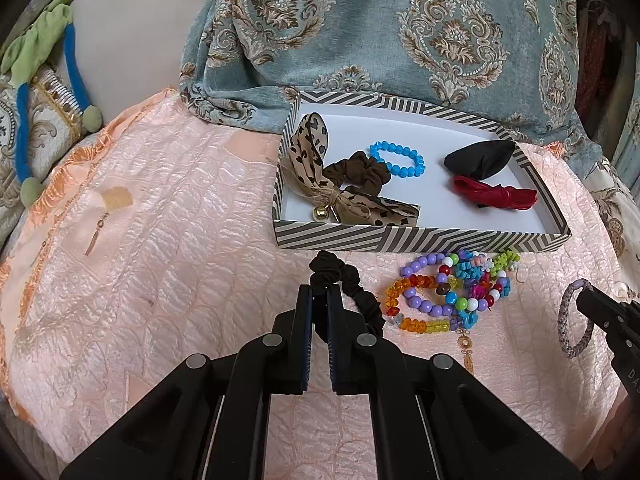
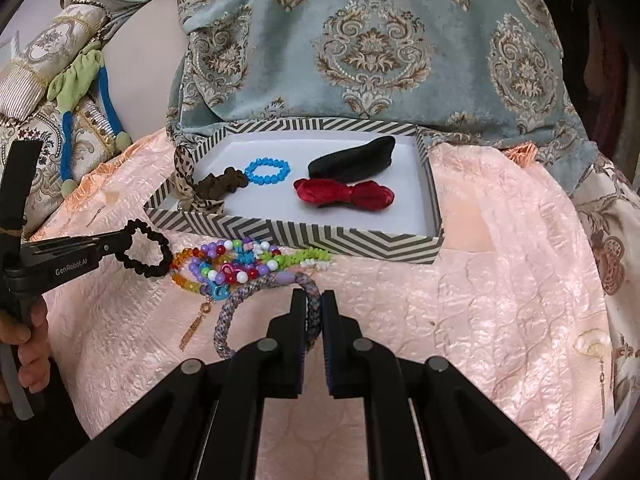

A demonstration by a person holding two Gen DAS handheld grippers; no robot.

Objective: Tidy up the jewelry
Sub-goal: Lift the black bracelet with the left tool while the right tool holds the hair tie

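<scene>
Scrunchie, dark and thin, sits pinched in the left gripper just near of the striped box, where a leopard bow, brown scrunchie, blue bead bracelet and red bow already lie; a pile of bead bracelets rests on the peach bedspread to its right. From the right wrist, the right gripper is pressed onto a braided purple bracelet beside that pile. Lifting each piece clear of the tangled beads before carrying it over the box wall seems wise. The left tool reads "GenRobot.AI".
</scene>
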